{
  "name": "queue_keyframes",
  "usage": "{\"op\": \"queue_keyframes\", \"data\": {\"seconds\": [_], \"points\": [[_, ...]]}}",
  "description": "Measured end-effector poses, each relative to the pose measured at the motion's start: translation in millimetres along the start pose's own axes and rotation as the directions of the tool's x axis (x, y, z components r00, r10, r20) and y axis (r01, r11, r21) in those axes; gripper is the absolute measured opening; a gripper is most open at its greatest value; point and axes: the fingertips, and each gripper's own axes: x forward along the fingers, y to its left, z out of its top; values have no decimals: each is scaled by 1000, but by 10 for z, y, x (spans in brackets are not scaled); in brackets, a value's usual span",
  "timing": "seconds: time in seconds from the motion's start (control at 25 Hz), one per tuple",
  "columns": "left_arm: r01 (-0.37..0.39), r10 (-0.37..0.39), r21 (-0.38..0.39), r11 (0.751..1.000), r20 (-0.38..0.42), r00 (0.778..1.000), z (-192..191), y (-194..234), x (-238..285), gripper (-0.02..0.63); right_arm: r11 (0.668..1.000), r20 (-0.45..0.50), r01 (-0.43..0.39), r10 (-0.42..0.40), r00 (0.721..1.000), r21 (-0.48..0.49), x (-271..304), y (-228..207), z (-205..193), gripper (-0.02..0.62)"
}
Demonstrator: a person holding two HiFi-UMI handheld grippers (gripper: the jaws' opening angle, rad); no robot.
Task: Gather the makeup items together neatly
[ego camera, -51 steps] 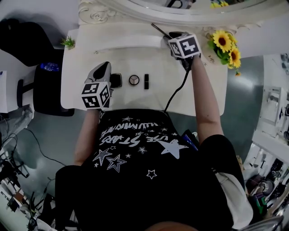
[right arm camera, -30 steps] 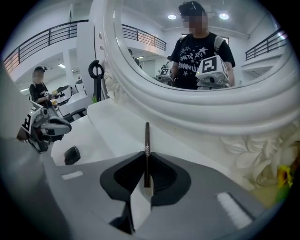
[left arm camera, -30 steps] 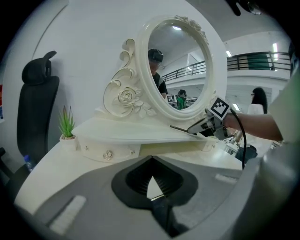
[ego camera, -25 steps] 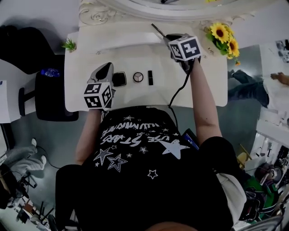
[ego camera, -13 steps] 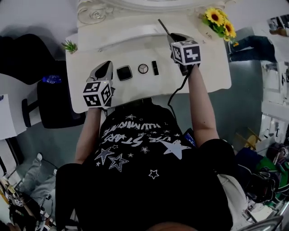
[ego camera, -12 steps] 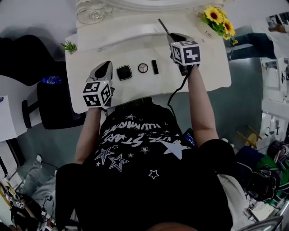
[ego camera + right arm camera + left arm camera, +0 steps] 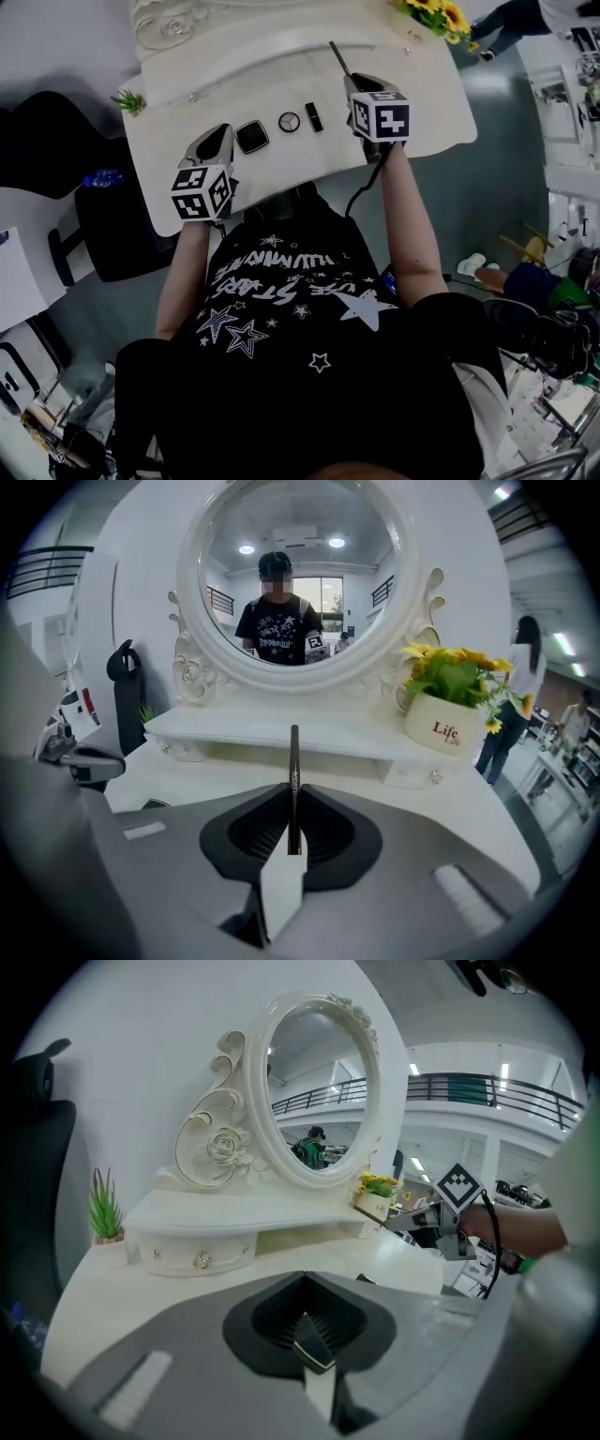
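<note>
Holding a thin pencil (image 7: 293, 761), probably eyeliner, in the narrow-clamped right gripper (image 7: 292, 846), right of the lipstick (image 7: 314, 117); I would lay it parallel, just beside the lipstick, releasing low; left gripper (image 7: 314, 1349), closed and empty, hovers left of it.

Oval mirror (image 7: 300, 574), sunflower pot (image 7: 446, 727) (beside it), chair (image 7: 112, 220).

We wear a black short-sleeved T-shirt (image 7: 281, 309) printed with white stars and lettering. Our left tongs (image 7: 217, 141) and right tongs (image 7: 349, 82) have grey shells, black ribbed pads and a white cube of black square markers each. A black cable (image 7: 360, 187) trails from the right tongs.
</note>
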Motion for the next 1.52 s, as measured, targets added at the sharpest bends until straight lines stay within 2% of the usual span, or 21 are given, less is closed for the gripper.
{"op": "queue_keyframes", "data": {"seconds": [0.28,0.6,1.08,1.52], "points": [[42,-41,21,999,-30,999,-92,-45,15,2,997,-38,58,-57,998,42,-41,80,-410,67],[71,-70,25,997,-64,996,-202,-38,32,2,992,-108,92,-83,991,81,62,188,-790,67],[75,-73,16,997,-94,993,-321,84,7,2,988,-191,122,-103,976,92,227,279,-1084,67],[65,-64,3,998,-98,993,-374,134,-50,2,988,-232,133,-111,966,84,259,303,-1187,69]]}}
